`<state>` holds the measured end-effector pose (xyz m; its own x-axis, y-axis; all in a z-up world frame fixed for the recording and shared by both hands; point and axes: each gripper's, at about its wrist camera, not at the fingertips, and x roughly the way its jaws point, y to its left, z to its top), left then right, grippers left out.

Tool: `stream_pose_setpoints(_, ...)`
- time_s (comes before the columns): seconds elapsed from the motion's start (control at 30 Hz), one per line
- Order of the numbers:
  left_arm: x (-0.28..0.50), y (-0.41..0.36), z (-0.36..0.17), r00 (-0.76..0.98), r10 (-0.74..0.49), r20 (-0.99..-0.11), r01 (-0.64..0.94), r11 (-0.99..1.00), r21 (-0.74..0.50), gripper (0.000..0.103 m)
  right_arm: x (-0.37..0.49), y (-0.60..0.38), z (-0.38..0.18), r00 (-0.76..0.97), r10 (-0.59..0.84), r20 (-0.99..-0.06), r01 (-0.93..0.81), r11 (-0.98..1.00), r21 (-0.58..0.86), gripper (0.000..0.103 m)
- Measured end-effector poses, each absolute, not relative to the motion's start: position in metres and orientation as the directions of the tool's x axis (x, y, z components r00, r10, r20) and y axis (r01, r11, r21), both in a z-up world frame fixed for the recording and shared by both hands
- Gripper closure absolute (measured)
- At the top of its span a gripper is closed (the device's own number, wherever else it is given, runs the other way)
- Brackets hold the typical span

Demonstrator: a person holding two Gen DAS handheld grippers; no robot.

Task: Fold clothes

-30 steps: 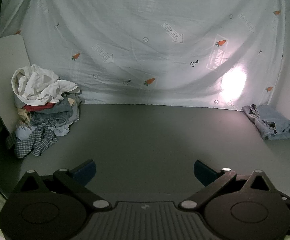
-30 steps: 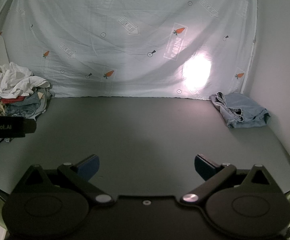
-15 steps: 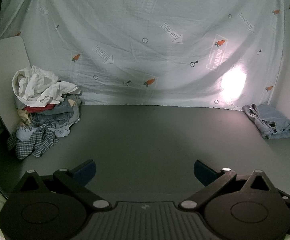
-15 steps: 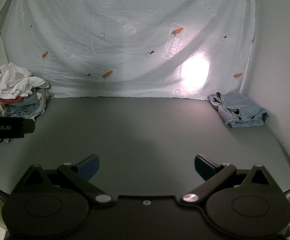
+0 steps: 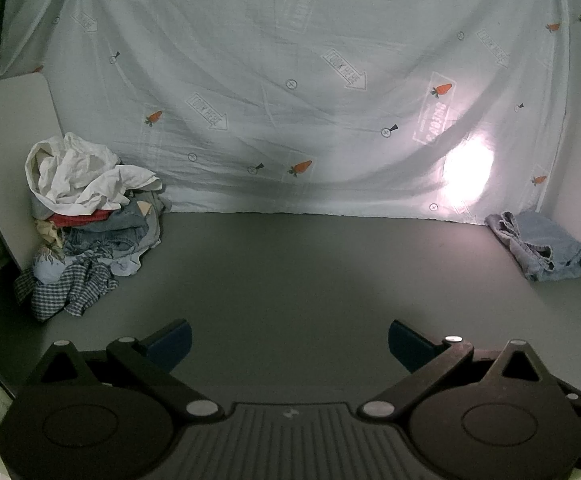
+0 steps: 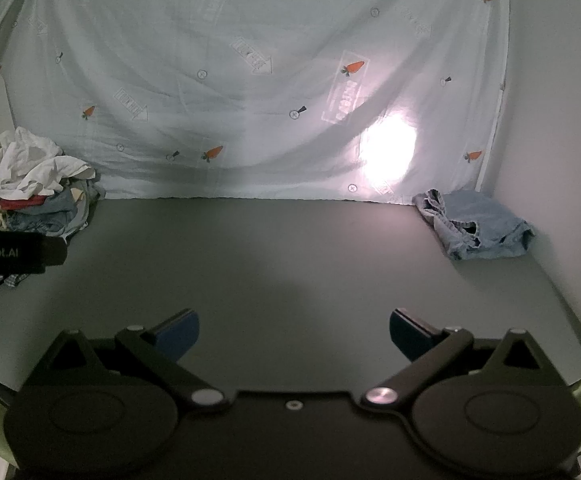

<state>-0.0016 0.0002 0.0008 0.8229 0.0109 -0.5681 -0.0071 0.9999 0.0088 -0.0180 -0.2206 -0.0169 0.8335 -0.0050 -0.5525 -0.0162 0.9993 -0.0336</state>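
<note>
A pile of unfolded clothes (image 5: pixel 86 220) lies at the far left of the grey table (image 5: pixel 290 272), with a white garment on top and a blue checked one at the front. It also shows in the right wrist view (image 6: pixel 34 188). A folded light blue denim garment (image 5: pixel 538 246) lies at the far right corner, also seen in the right wrist view (image 6: pixel 476 230). My left gripper (image 5: pixel 288 344) is open and empty above the table's near part. My right gripper (image 6: pixel 294 334) is open and empty too. The left gripper's body (image 6: pixel 14 254) shows at the right wrist view's left edge.
A pale sheet with carrot prints (image 5: pixel 290 100) hangs behind the table, with a bright light spot (image 5: pixel 466 174) on it. A white board (image 5: pixel 6 152) leans at the left behind the pile. A white wall (image 6: pixel 562 120) closes the right side.
Both grippers have shifted only slightly; the scene has drifted a little in both views. Both grippers stay open and empty.
</note>
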Motion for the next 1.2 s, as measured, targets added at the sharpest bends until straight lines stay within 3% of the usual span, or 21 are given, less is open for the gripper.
stream_pose_setpoints(0.33, 0.007, -0.005, -0.008, 0.806, -0.01, -0.592, 0.007, 1.0, -0.007, 0.0, -0.016, -0.226, -0.022, 0.835, -0.039, -0.548, 0.033, 0.999, -0.021, 0.0)
stream_pose_setpoints(0.67, 0.07, 0.008, -0.022, 0.822, -0.095, -0.561, -0.087, 0.954, -0.288, 0.0, 0.037, -0.291, -0.035, 0.865, -0.083, -0.495, 0.164, 0.979, 0.122, 0.0)
stream_pose_setpoints(0.8, 0.105, 0.02, -0.017, 0.788, -0.08, -0.61, -0.157, 0.932, -0.325, 0.0, 0.09, -0.311, -0.045, 0.86, -0.014, -0.51, 0.169, 0.951, 0.258, 0.0)
stream_pose_setpoints(0.9, 0.13, 0.035, -0.014, 0.773, -0.017, -0.634, -0.214, 0.934, -0.286, 0.0, 0.134, -0.313, -0.053, 0.856, 0.043, -0.515, 0.159, 0.927, 0.341, 0.0)
stream_pose_setpoints(1.0, 0.149, 0.06, -0.021, 0.74, 0.032, -0.672, -0.289, 0.917, -0.275, 0.0, 0.175, -0.299, -0.065, 0.83, 0.144, -0.538, 0.068, 0.933, 0.354, 0.0)
stream_pose_setpoints(1.2, 0.157, 0.145, -0.052, 0.679, 0.025, -0.734, -0.468, 0.785, -0.406, 0.001, 0.255, -0.245, -0.087, 0.753, 0.276, -0.597, 0.003, 0.907, 0.422, 0.007)
